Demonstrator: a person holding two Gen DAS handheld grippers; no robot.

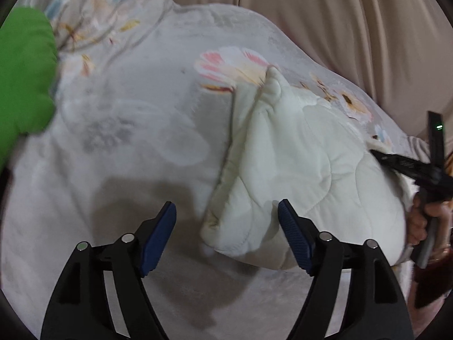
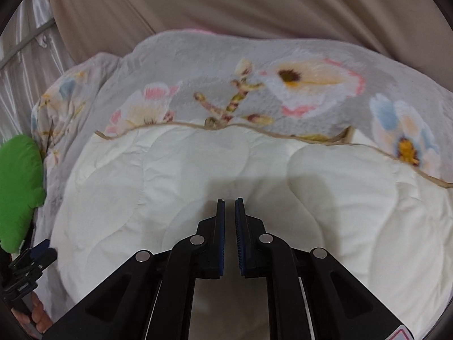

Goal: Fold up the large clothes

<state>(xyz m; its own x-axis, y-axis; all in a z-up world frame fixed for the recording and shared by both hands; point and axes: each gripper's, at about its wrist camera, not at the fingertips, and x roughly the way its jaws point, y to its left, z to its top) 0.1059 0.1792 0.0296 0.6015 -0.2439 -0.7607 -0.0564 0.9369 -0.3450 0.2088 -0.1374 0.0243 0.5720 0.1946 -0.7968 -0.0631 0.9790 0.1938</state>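
Grey flowered quilt (image 1: pixel 136 130) lies spread out, its cream underside (image 2: pixel 198 175) turned up in a fold. Beside it sits a green cushion (image 1: pixel 22 76). Left tool (image 1: pixel 226 235) hovers wide apart above the fold's corner; right tool (image 2: pixel 230 226) is nearly closed, holding nothing.

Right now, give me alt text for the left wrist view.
The open left gripper hovers over a grey floral quilt, facing a folded-over corner showing its white quilted underside. A green cushion sits at the left edge.
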